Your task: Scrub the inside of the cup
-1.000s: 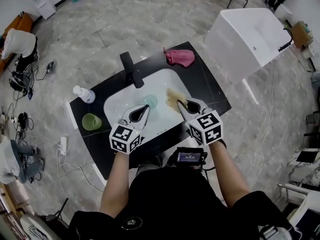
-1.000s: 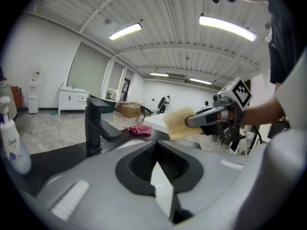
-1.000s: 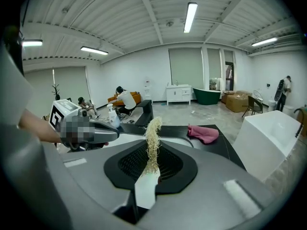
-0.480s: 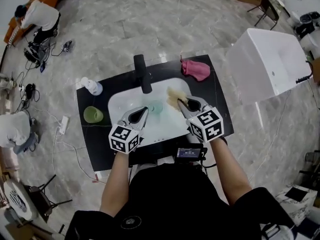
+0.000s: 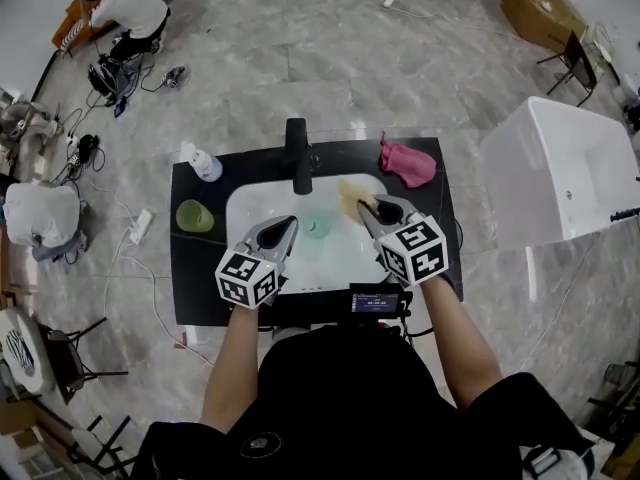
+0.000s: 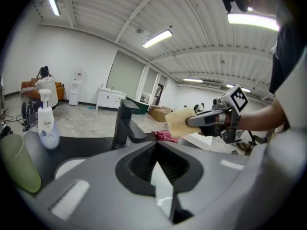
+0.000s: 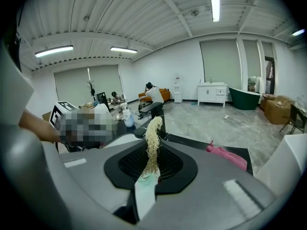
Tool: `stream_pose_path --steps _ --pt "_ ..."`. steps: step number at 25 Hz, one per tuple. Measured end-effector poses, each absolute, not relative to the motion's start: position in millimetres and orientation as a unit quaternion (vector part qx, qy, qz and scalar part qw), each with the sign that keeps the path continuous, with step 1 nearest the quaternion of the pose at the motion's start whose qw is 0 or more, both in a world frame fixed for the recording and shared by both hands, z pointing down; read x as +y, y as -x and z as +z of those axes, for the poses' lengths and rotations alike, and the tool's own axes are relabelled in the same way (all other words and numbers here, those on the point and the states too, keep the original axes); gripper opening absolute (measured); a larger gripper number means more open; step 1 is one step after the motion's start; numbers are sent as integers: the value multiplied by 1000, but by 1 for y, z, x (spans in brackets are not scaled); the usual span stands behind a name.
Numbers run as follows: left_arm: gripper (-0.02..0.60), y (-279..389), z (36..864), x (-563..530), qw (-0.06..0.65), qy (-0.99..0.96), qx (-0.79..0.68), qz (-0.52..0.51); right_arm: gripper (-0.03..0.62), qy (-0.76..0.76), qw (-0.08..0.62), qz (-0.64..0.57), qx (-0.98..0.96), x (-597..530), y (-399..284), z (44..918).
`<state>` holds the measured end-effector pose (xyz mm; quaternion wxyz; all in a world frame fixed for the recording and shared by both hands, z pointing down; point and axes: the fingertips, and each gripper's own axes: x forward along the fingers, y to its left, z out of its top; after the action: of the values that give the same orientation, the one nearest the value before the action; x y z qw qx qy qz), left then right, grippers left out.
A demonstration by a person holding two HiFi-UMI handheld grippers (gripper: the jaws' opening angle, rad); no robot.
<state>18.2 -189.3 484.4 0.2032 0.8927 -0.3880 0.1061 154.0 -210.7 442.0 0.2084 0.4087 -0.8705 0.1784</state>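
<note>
Two tongs are held over a white basin [image 5: 250,218] sunk in a black surface [image 5: 200,273], one in each of the person's hands.

Left tongs [image 5: 290,222]: jaws fully together with nothing between them. The tips hang over the near left part of the basin.

Right tongs [image 5: 364,209]: jaws clamped on a yellow fibrous scrub pad [image 5: 349,192]. The pad sticks out past the tips, above the basin's far right part. Seen edge-on in the right gripper view, it stands up from the jaws as a thin, frayed strip.

Cup [image 5: 317,226]: pale teal and translucent. It sits inside the basin, between the two sets of tips and just beside the left ones, in front of the spout. Neither tongs grips it. Whether it stands upright cannot be told.

Black faucet [image 5: 297,156]: stands at the middle of the surface's far edge and reaches over the basin.

White pump bottle [image 5: 203,162]: stands at the far left corner of the surface.

Green tumbler [image 5: 195,216]: sits near the left edge, well apart from the basin's rim.

Pink cloth [image 5: 409,163]: lies crumpled at the far right corner.

Small lit screen [image 5: 377,303]: sits at the near edge, between the forearms.

White bathtub [image 5: 560,173]: stands on the marble floor [image 5: 300,58], to the right of the surface.
</note>
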Motion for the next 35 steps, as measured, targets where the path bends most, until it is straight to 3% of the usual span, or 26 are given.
stream_pose_path --steps 19,30,32,35 --pt "0 -22 498 -186 207 -891 -379 140 44 -408 212 189 -868 -213 -166 450" --pt "0 -22 510 -188 189 -880 -382 210 44 -348 262 202 -877 -208 -192 489" --pt "66 -23 517 -194 187 -882 -371 223 44 -343 268 204 -877 -212 -188 495" --pt "114 -28 539 -201 177 -888 -343 251 44 -343 271 212 -874 -220 -178 503"
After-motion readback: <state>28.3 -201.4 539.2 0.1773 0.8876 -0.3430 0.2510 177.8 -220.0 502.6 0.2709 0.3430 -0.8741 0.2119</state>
